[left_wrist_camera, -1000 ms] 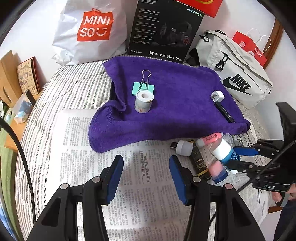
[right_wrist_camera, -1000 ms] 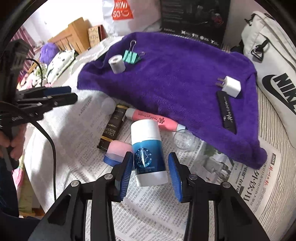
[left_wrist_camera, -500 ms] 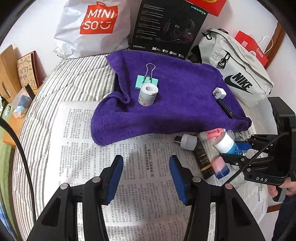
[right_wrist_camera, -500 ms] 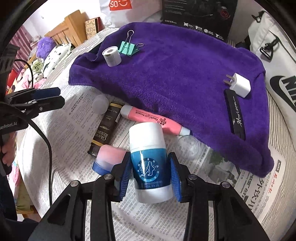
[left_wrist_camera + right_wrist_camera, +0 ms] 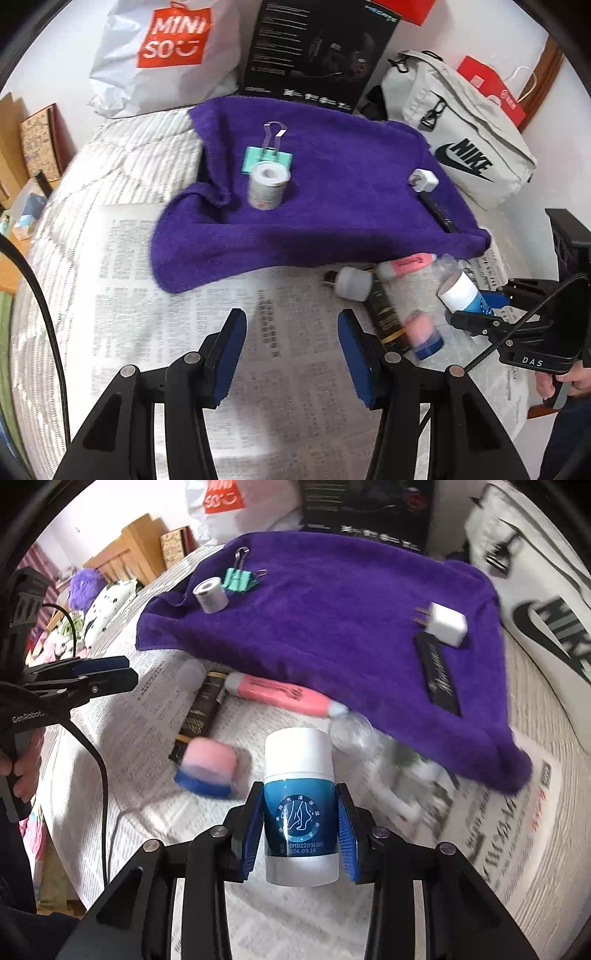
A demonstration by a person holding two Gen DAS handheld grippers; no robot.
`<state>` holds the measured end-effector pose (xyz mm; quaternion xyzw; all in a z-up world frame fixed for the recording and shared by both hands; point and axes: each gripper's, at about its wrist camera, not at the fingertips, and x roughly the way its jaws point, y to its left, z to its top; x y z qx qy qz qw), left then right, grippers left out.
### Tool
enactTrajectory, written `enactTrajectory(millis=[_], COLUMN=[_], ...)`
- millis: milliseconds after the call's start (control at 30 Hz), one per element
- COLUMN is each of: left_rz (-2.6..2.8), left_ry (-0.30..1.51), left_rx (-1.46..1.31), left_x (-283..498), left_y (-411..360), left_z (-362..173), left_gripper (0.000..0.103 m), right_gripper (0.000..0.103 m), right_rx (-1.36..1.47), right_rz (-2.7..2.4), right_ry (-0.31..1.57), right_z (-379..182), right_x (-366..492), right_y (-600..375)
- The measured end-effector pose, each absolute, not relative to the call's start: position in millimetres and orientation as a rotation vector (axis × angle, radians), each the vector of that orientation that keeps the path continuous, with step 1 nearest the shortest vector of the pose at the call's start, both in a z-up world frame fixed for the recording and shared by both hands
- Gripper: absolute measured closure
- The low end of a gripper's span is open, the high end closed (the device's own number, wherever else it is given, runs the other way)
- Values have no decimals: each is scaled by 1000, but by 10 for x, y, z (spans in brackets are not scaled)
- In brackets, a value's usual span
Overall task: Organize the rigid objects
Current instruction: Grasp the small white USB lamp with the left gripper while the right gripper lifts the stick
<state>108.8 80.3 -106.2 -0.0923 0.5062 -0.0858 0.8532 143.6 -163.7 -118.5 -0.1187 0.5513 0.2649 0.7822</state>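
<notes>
One white-capped blue cylindrical tube (image 5: 301, 805) sits between the blue pads of my right gripper (image 5: 300, 832); the pads press its printed label on both flanks, narrowed to the tube's width, with cap pointing away from me. I judge I hold it by the middle so it won't pivot as I carry it. It is over the newspaper (image 5: 498, 830) spread on the striped bed (image 5: 122, 147), near the paper's right side just short of the purple terry towel's (image 5: 332, 620) near edge.

Beside the tube on the paper I count one pink-and-blue small jar (image 5: 208, 766), one black-and-gold flat tube (image 5: 201, 710), one pink marker-like stick (image 5: 284, 696), one clear round lid (image 5: 349, 731) and one small white cap (image 5: 354, 283). These look unsorted as yet.

On the towel, four things lie in two pairs at opposite ends: one white tape roll (image 5: 210, 595) touching one teal binder clip (image 5: 241, 579), and one white plug adapter (image 5: 445, 624) by one black flat strip (image 5: 441, 675).

My left gripper (image 5: 291, 354) hangs part-open and empty over bare newspaper.
</notes>
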Motion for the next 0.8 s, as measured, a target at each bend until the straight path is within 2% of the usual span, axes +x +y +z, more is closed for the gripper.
enactTrajectory(millis=[333, 800], left_rz=[-253, -310], left_ry=[1067, 1071], left_rx=[-153, -118], left_x=[1244, 1445], left_y=[463, 342], left_z=[-1100, -1261], left_gripper=[54, 56], right_gripper=[67, 66], right_rx=[-161, -124], right_rz=[476, 448], right_ry=[1210, 1177], right_z=[-1242, -1263], right_x=[1369, 1301], right_y=[-2074, -2123])
